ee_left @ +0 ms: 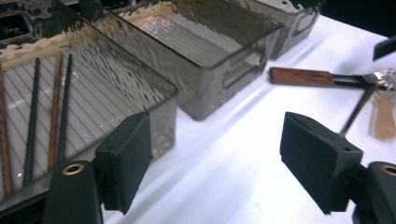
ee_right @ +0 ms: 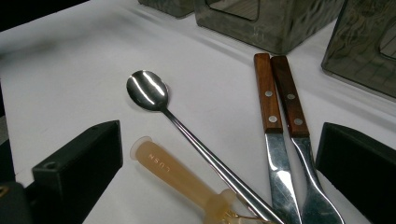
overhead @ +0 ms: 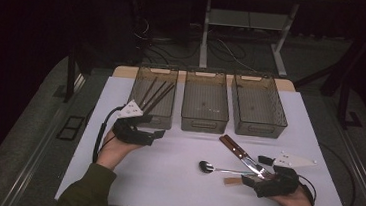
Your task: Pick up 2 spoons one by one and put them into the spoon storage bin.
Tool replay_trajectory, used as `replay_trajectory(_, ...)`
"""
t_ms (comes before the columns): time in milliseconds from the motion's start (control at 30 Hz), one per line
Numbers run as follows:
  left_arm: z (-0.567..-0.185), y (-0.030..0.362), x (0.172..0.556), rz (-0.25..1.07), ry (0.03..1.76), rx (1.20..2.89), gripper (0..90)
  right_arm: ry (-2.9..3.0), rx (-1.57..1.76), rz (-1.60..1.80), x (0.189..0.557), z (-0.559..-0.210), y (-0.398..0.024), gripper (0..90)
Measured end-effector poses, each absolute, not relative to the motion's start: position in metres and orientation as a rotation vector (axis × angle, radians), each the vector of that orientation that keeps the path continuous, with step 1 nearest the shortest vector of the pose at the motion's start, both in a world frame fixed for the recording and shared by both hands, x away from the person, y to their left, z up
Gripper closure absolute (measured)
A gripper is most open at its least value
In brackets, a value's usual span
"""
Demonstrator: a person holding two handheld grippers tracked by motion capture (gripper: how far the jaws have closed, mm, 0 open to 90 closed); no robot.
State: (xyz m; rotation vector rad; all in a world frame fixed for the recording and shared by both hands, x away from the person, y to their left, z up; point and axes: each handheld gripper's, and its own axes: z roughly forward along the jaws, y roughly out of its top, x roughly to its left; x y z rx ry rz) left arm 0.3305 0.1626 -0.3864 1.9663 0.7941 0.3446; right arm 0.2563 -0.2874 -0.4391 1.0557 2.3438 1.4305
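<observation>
My left gripper (overhead: 155,134) (ee_left: 215,140) is open with nothing between its jaws, hovering at the front of the left bin (overhead: 141,79) (ee_left: 163,100). That bin holds several dark and brown chopsticks (overhead: 155,94) (ee_left: 51,112). My right gripper (overhead: 258,171) (ee_right: 219,144) stands open low over the table. Between its jaws lie a steel spoon (overhead: 206,166) (ee_right: 147,89), two wooden-handled utensils (overhead: 234,148) (ee_right: 275,93) and a beige-handled utensil (overhead: 232,181) (ee_right: 173,172). The pads touch none of them.
Three smoky plastic bins stand in a row at the back of the white table (overhead: 164,176); the middle bin (overhead: 203,121) and the right bin (overhead: 258,130) hold nothing. Dark floor, cables and a desk frame lie beyond the table.
</observation>
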Motion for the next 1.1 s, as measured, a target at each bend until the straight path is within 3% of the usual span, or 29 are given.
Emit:
replay_trajectory(533,-0.419,0.167,0.276,0.306,0.71,2.009,8.2,2.357,1.053,1.422,0.258,-0.439,-0.286,0.5)
replay_trajectory(667,-0.427,0.163,0.271,0.265,0.709,2.015,0.0,2.368,1.047,1.413,0.259,-0.438,-0.286,0.5)
replay_trajectory(1100,-0.433,0.157,0.267,0.263,0.683,2.033,0.0,2.404,1.019,1.411,0.264,-0.424,-0.278,0.6)
